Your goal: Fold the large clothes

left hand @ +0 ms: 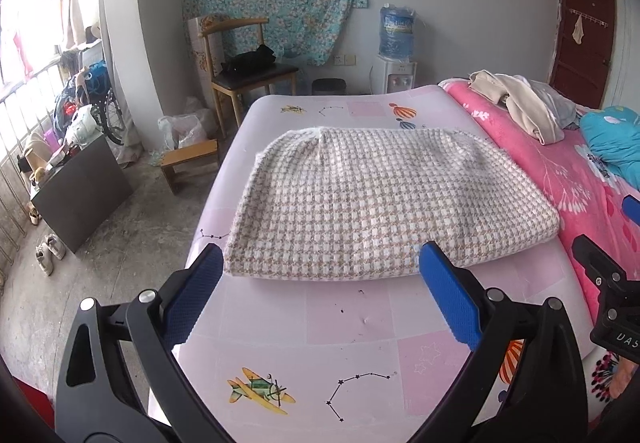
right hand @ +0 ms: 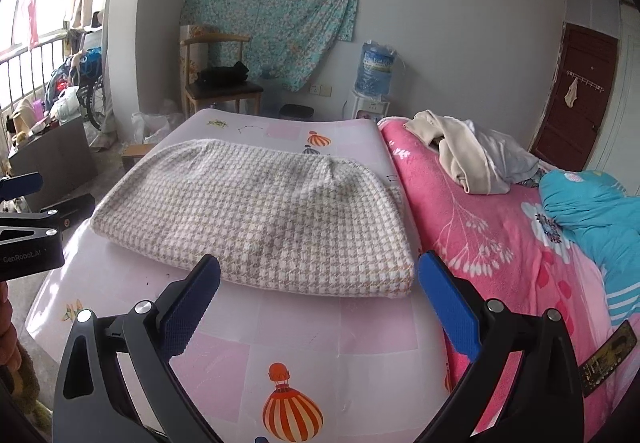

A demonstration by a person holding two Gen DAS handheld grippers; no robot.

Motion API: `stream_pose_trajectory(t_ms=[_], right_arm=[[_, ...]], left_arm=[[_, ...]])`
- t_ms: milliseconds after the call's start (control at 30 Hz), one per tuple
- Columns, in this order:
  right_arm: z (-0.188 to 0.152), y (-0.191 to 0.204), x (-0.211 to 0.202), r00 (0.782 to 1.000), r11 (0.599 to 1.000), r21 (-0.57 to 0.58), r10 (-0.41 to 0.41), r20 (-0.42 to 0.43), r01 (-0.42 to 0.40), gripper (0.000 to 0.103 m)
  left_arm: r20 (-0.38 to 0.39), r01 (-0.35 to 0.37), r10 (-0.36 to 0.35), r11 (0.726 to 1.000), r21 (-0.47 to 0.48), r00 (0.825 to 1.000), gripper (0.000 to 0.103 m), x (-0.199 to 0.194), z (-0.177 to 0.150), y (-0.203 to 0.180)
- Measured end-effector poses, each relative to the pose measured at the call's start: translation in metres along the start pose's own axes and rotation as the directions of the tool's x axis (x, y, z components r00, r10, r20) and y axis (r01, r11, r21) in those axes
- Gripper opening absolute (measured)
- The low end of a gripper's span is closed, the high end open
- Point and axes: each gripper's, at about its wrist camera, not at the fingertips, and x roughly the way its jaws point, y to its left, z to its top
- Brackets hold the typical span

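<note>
Folded houndstooth garment (left hand: 384, 211) lying flat on pink printed mat (left hand: 348, 315).
Left gripper (left hand: 320, 275) and right gripper (right hand: 320, 283) held just short of near edge, jaws spread wide, gripping nothing. Pink floral blanket (right hand: 500, 243) alongside mat.

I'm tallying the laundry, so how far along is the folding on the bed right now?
Done: the checked garment lies folded flat on the pink mat. In hand: nothing; the left gripper and right gripper are both open just short of it. Left: the crumpled beige and grey clothes on the pink blanket.
</note>
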Motion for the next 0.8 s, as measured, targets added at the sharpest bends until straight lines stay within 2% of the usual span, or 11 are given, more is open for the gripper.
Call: stream_pose_trajectory(t_ms=[200,400,600,800], right_arm=[[-0.003,-0.008,0.023,0.991,0.992,0.091,0.095,-0.094,-0.087,0.097],[-0.011,-0.016,0.045,0.979,0.985,0.157,0.103,-0.174,-0.076,0.097],[-0.017,-0.009,0.062,0.964,0.987,0.145,0.109,-0.241,-0.075,0.097],[-0.019,-0.001,0.069,0.956,0.989,0.131,0.106,-0.274,-0.072,0.097]], left_arm=[[-0.074,-0.021,0.019,0.999,-0.027,0.997,0.095,0.02,-0.002,-0.003],[-0.141,-0.08,0.077,0.997,-0.015,0.987,0.095,0.036,-0.007,-0.01],[-0.192,-0.086,0.081,0.996,-0.021,0.978,0.095,0.047,-0.01,-0.011],[-0.224,-0.086,0.077,0.996,-0.03,0.971,0.095,0.056,-0.012,-0.011]])
